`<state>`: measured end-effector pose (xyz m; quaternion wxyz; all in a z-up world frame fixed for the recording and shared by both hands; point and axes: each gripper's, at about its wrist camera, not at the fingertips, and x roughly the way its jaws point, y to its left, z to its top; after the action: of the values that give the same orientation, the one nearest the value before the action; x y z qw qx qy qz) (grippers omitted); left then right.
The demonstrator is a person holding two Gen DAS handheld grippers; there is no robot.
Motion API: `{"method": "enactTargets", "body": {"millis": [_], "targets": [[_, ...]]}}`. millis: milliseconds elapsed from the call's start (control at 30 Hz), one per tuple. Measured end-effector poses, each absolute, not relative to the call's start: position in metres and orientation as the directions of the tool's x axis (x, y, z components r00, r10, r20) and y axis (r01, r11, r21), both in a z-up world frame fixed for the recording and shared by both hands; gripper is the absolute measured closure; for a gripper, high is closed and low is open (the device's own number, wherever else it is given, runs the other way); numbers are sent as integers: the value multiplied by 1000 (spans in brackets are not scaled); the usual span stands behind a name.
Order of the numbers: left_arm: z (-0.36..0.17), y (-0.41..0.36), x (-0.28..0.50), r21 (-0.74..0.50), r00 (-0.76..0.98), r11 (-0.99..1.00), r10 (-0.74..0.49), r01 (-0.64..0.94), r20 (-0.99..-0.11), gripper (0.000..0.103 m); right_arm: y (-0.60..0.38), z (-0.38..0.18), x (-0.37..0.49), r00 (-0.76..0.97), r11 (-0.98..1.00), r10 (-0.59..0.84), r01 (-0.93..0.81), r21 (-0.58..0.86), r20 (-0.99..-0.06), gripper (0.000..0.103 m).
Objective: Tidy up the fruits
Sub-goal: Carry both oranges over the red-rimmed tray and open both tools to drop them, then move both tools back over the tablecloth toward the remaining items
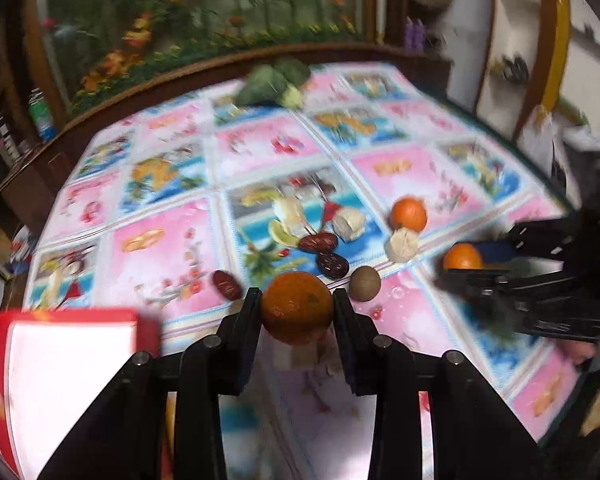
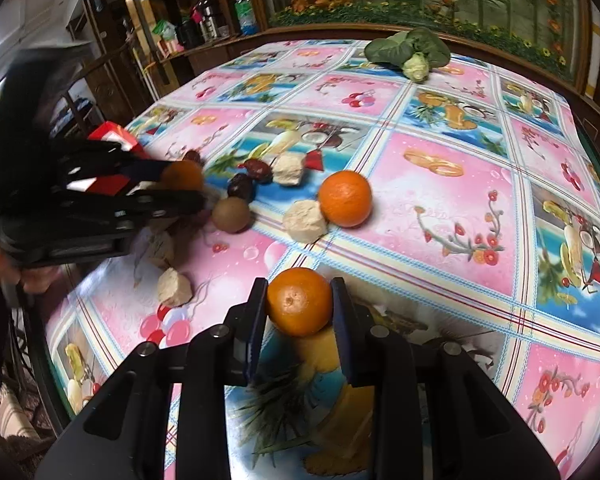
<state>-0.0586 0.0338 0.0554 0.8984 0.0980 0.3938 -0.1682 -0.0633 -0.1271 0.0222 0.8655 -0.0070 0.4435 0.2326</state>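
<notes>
My left gripper is shut on an orange, both pads pressing its sides above the tablecloth. My right gripper is shut on a second orange near the table's front. In the left wrist view the right gripper shows at the right with its orange. In the right wrist view the left gripper is blurred at the left with its orange. A third orange rests loose on the cloth, also seen as the far orange.
Red dates, a brown round fruit and beige chunks lie scattered mid-table. A red-rimmed white tray sits at the left edge. A leafy green vegetable lies at the far side. A hand holds the left gripper.
</notes>
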Motion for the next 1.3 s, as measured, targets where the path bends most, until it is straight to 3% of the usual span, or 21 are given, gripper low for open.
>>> {"method": "enactTargets", "body": {"millis": [167, 300, 433, 733, 1067, 1133, 1167, 1233, 1300], "targets": [[87, 76, -103, 32, 721, 967, -165, 252, -673, 68, -134, 23, -58, 520, 906, 391, -365, 215, -759, 70], [95, 122, -134, 73, 758, 994, -13, 79, -652, 68, -130, 29, -58, 535, 916, 380, -330, 228, -755, 70], [86, 169, -155, 75, 738, 994, 109, -79, -666, 68, -79, 48, -69, 505, 858, 492, -416, 300, -709, 70], [49, 227, -174, -4, 643, 969, 161, -247, -749, 68, 91, 72, -84, 393, 718, 625, -629, 298, -674, 70], [30, 244, -174, -5, 601, 953, 186, -301, -777, 67, 187, 48, -84, 315, 704, 541, -677, 215, -780, 69], [29, 247, -173, -14, 595, 951, 182, -308, -783, 65, 192, 44, -80, 312, 719, 517, -664, 206, -797, 69], [28, 247, -173, -9, 587, 949, 187, -315, -788, 58, 195, 42, -78, 311, 725, 506, -659, 201, -804, 69], [29, 246, -174, 3, 585, 950, 195, -314, -787, 55, 194, 45, -79, 317, 724, 499, -664, 187, -807, 68], [31, 243, -175, 17, 586, 949, 208, -315, -783, 44, 196, 47, -81, 316, 717, 492, -675, 172, -811, 67]]}}
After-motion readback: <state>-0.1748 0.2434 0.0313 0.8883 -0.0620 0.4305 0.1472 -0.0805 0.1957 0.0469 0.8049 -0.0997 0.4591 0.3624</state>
